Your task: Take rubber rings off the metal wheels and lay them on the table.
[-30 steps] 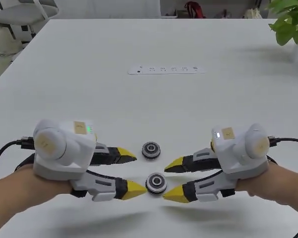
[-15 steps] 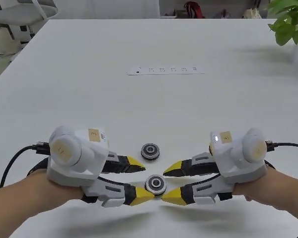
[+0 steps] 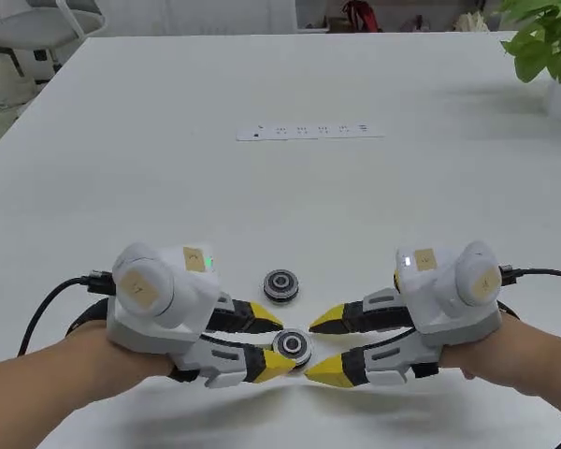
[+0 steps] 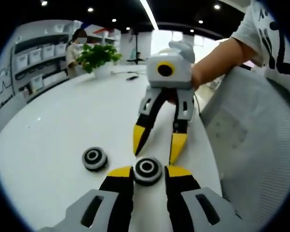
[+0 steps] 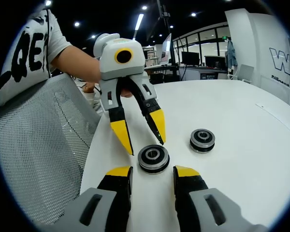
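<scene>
L tongs [image 3: 274, 341] and R tongs [image 3: 320, 346] meet nose to nose at bottom centre of the head view, with the near wheel [image 3: 292, 346] between them on the bench [image 3: 262, 206]. Likely reason: one pair steadies the metal hub while the other peels, so both come in low and from opposite sides.

L tongs: parted about wheel-wide, tips flanking the near wheel. Looks not yet clamped, but contact is too close to call. R tongs: wide open, holding nothing, with the wheel just past the tips.

The far wheel [image 3: 280, 285] lies flat just above the near one in the frame, untouched and apart from both tongs. The dark rubber ring [image 5: 140, 159] looks to be on the near wheel, and the far one looks the same, so no ring is off yet by my read.

Views differ:
- The head view gives the layout, i.e. both tongs, both wheels, and a power strip [image 3: 309, 132] well up the bench. But the L tip overlaps the wheel there, so the grip is unclear.
- The L tongs view shows the near wheel [image 4: 146, 170] sitting right between its own yellow tips, with the R tongs [image 4: 157, 144] facing in from above.
- The R tongs view shows the gap between its own tips and the wheel [image 5: 153, 158]. It also shows the L tongs [image 5: 144, 142] angled down at the wheel from behind.
</scene>
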The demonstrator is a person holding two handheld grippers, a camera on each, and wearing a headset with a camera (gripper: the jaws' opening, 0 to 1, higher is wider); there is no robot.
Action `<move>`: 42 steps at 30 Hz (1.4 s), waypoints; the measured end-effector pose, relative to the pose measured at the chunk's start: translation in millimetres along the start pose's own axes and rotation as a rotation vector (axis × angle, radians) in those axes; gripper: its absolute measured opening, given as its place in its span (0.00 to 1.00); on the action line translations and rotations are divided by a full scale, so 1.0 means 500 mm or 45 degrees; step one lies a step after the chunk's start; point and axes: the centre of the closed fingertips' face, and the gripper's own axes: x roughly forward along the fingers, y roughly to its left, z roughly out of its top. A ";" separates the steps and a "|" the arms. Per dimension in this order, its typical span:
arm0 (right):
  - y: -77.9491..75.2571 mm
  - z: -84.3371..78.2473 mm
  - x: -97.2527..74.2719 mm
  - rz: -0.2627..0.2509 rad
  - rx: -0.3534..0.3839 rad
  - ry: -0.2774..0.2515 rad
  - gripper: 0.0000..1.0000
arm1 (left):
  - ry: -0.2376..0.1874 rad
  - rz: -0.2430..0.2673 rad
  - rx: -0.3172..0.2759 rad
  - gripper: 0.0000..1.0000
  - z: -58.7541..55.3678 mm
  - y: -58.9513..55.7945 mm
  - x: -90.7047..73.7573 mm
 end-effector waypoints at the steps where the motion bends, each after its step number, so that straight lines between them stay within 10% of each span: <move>1: 0.000 0.000 0.000 0.000 -0.001 -0.001 0.31 | -0.003 0.003 0.002 0.26 0.002 0.000 0.001; 42: -0.003 0.014 0.024 -0.059 0.017 -0.044 0.25 | -0.017 0.106 0.068 0.13 -0.001 0.004 0.016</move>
